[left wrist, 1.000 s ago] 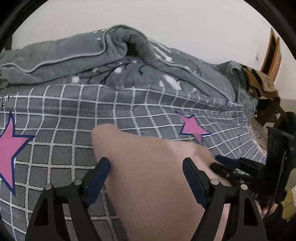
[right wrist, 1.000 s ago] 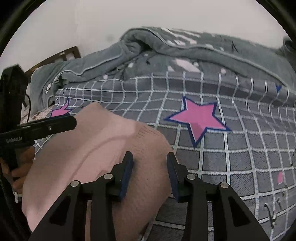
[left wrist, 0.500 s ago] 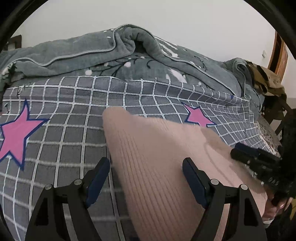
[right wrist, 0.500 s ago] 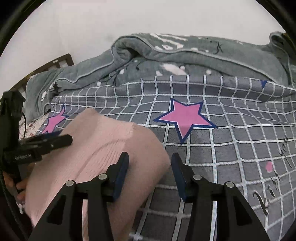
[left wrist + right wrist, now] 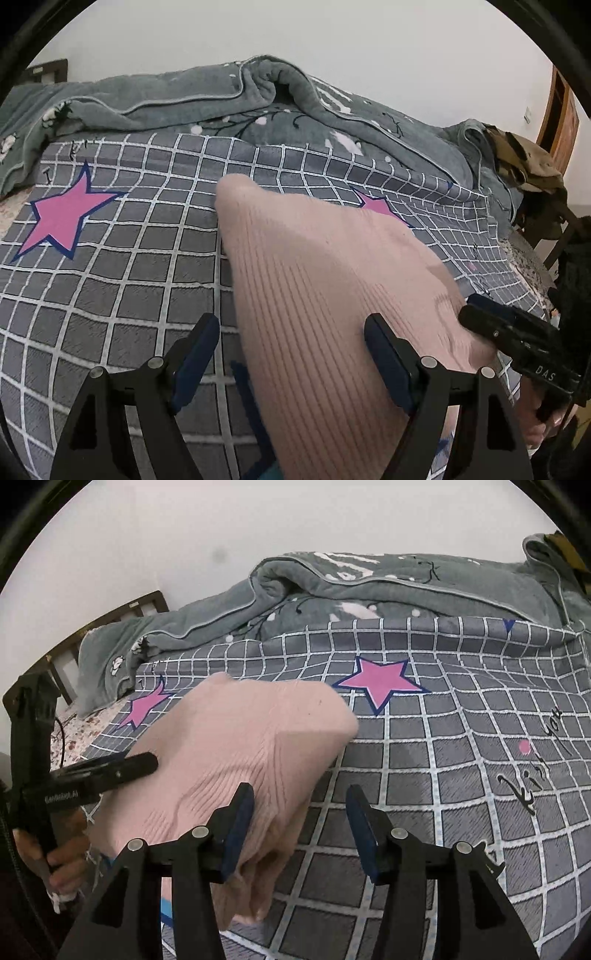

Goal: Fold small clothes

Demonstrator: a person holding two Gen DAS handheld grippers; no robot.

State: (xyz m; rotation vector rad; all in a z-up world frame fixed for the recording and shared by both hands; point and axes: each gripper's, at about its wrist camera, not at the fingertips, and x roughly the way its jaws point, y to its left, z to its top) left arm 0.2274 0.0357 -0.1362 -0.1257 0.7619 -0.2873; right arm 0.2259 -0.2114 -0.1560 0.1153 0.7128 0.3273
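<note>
A folded pink ribbed knit garment (image 5: 332,295) lies on the grey checked bedsheet (image 5: 122,295) with pink stars. My left gripper (image 5: 291,339) is open wide, its fingers standing either side of the garment's near end without pressing it. In the right wrist view the garment (image 5: 240,746) sits left of centre. The jaws of my right gripper (image 5: 300,805) are opening; the left pad rests by the garment's right edge and the right pad is over bare sheet. Each view shows the other gripper: the right one (image 5: 517,343) and the left one (image 5: 107,771).
A bunched grey fleece blanket (image 5: 258,103) fills the back of the bed against the white wall. A dark wooden headboard (image 5: 122,613) stands at the left end. A chair with piled clothes (image 5: 524,158) is off the bed's right end. A hand (image 5: 62,860) holds the left gripper.
The right jaws have widened and come off the garment's edge. Both grippers have drawn back toward the near edge, so more of the garment and sheet shows. The left jaws stay wide.
</note>
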